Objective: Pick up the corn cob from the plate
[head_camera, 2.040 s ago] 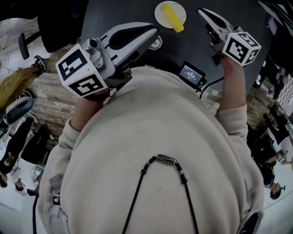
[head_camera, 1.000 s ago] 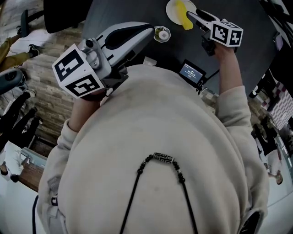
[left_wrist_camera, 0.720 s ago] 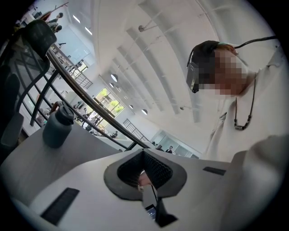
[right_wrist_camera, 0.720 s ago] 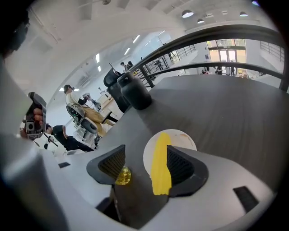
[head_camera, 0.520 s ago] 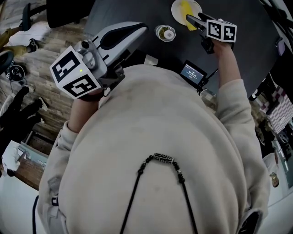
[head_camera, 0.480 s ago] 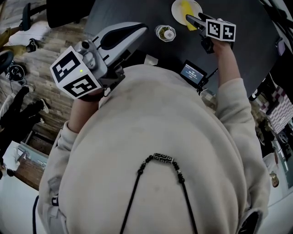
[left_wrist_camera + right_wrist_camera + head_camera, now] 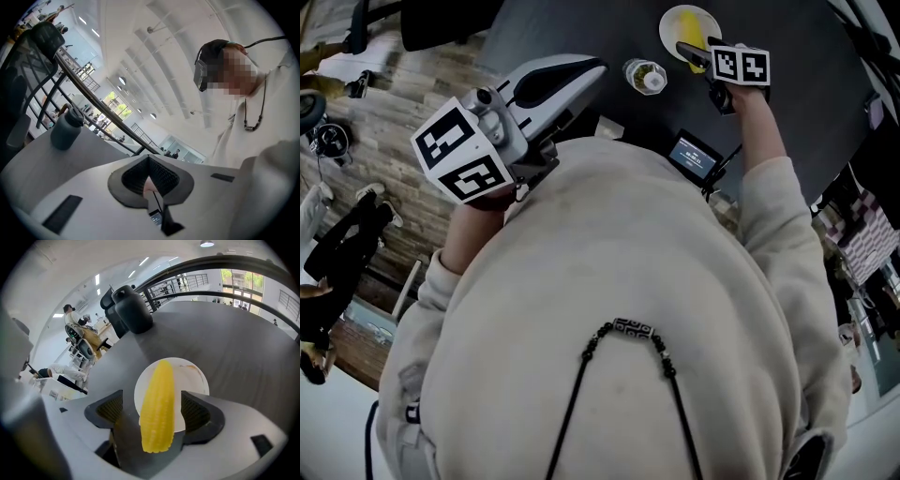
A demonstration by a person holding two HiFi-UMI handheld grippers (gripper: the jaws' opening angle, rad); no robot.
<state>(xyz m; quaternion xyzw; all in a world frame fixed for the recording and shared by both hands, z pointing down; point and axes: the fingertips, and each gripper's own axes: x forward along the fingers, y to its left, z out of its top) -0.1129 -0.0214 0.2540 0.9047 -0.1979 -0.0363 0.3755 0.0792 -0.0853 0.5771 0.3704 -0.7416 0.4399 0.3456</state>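
Note:
A yellow corn cob (image 7: 158, 404) lies on a small white plate (image 7: 194, 376) on the dark table. In the head view the plate (image 7: 671, 22) sits at the far edge with the corn cob (image 7: 701, 26) on it. My right gripper (image 7: 154, 411) points steeply down over the plate. Its jaws are opening, with the cob's near end between them, and neither pad presses on the cob. In the head view the right gripper (image 7: 686, 51) partly covers the plate. My left gripper (image 7: 581, 71) is held level near my chest, shut and empty, its fingertips (image 7: 149, 160) meeting.
A small capped jar (image 7: 645, 76) stands left of the plate. A small screen device (image 7: 692, 155) hangs at my chest. A dark jug (image 7: 131, 308) stands beyond the plate. A dark bottle (image 7: 65, 129) stands on a grey surface (image 7: 89, 147) in the left gripper view. People and chairs fill the floor at the left.
My right gripper has come down over the plate, so that it now hides part of it. The left gripper has barely shifted.

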